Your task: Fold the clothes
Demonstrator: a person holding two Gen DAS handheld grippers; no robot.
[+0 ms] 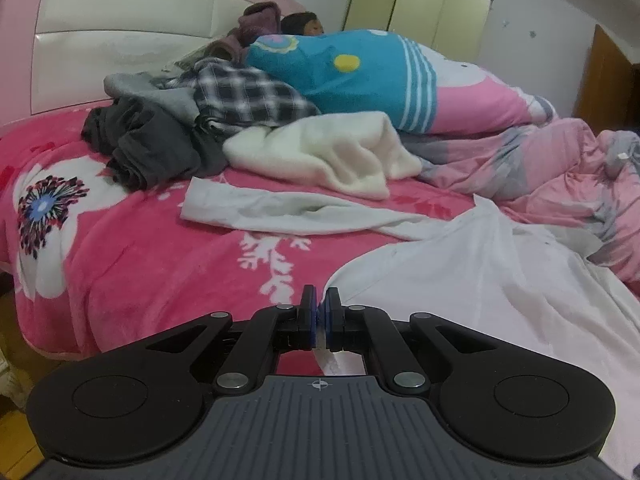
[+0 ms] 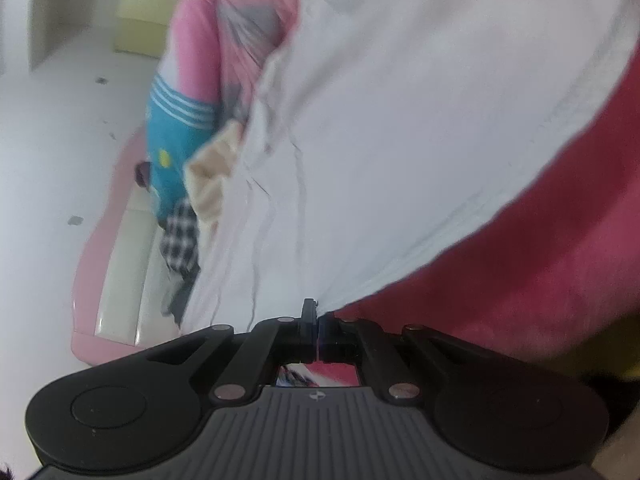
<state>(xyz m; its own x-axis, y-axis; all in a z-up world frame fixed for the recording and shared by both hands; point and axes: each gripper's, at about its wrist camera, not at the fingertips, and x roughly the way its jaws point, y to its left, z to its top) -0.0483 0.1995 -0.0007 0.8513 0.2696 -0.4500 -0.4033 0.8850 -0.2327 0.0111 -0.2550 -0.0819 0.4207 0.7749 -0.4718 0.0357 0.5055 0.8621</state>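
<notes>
Now white garment (image 1: 460, 280) pinched, both grippers

The white shirt (image 1: 480, 280) is thin, smooth, matt cloth, creased. Under it the pink blanket (image 1: 132, 264) looks thick and fuzzy. Behind the shirt lie a fluffy cream fleece (image 1: 332, 152), a woven checked shirt (image 1: 248, 92) and dark ribbed knitwear (image 1: 148, 148). Beyond them, the headboard (image 1: 120, 32) is glossy padded leatherette.
</notes>
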